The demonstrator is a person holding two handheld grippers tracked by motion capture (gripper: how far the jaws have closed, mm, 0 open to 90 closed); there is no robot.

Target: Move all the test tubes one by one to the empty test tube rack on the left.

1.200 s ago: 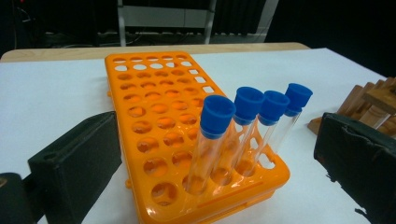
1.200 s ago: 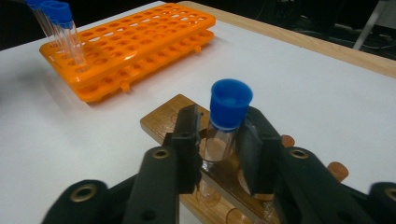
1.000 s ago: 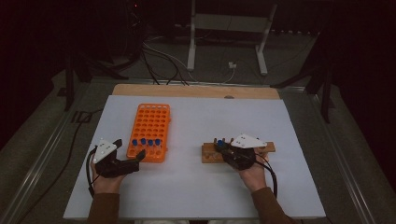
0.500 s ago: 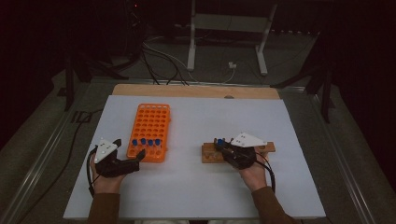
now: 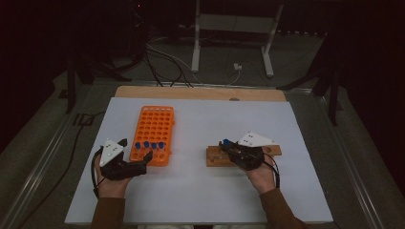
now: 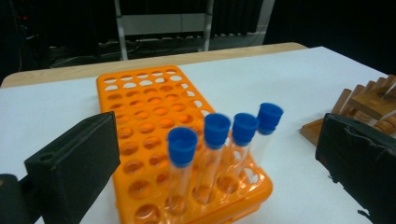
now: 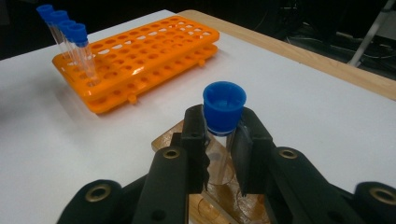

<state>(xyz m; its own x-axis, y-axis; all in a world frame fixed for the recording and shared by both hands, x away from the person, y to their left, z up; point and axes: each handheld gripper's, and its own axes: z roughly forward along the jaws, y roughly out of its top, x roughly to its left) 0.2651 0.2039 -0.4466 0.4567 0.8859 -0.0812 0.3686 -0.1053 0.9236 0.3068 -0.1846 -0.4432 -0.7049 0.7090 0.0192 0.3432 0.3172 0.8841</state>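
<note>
An orange tube rack [image 5: 155, 119] lies on the left half of the white table, with several blue-capped clear tubes [image 5: 149, 145] upright in its near row. My left gripper [image 5: 138, 150] is open at the rack's near end, and in the left gripper view its jaws straddle those tubes [image 6: 217, 135] without touching them. My right gripper [image 5: 228, 147] is shut on a blue-capped tube [image 7: 224, 107], held just below the cap. That tube is upright, and its lower end reaches the wooden holder [image 7: 168, 135]. The rack [image 7: 149, 51] lies farther off.
The wooden holder [image 5: 212, 155] lies right of centre on the white table top [image 5: 286, 191]. A bare wooden strip [image 5: 200, 93] runs along the far edge. Beyond it a metal stand [image 5: 229, 28] and cables [image 5: 162, 57] sit on the dark floor.
</note>
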